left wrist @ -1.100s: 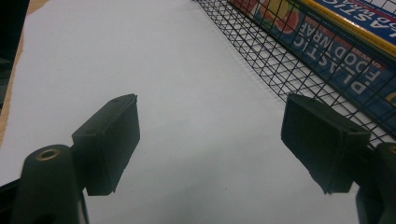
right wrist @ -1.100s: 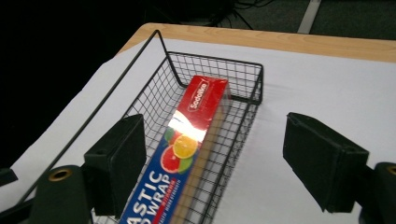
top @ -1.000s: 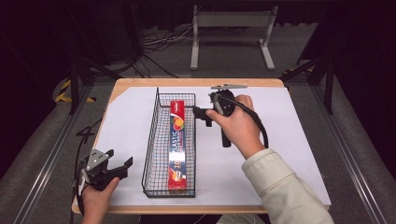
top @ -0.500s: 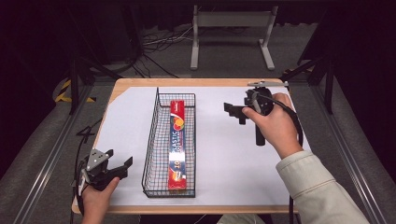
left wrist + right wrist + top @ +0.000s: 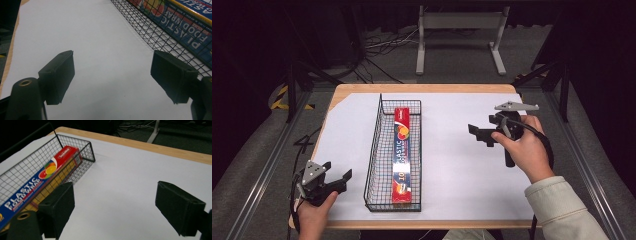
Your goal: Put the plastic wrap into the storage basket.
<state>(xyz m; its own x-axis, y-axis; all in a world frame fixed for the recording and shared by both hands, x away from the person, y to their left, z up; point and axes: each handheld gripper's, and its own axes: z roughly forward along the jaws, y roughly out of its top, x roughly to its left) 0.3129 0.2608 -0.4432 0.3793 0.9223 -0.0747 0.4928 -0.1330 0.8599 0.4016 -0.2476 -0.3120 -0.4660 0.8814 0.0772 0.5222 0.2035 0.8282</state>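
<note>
A long red and blue box of plastic food wrap (image 5: 401, 152) lies lengthwise in a black wire basket (image 5: 376, 150) on the white sheet. It shows again as the wrap box (image 5: 37, 182) and the wrap box (image 5: 185, 27) in the gripper views. My right gripper (image 5: 479, 134) hovers right of the basket, held in a hand, its jaws having just been opening, wide apart and empty. My right gripper (image 5: 113, 207) looks over bare sheet. My left gripper (image 5: 337, 181) rests at the front left, open and empty. My left gripper (image 5: 112, 75) faces the basket wall (image 5: 160, 37).
The white sheet (image 5: 462, 170) covers a wooden table (image 5: 422, 88) with its edge showing at the back. A metal stand (image 5: 459, 30) and cables lie on the dark floor behind. Rails run along both sides of the table.
My right gripper has moved from just beside the basket out to the right, away from it, over open sheet. The left gripper and the box have stayed put.
</note>
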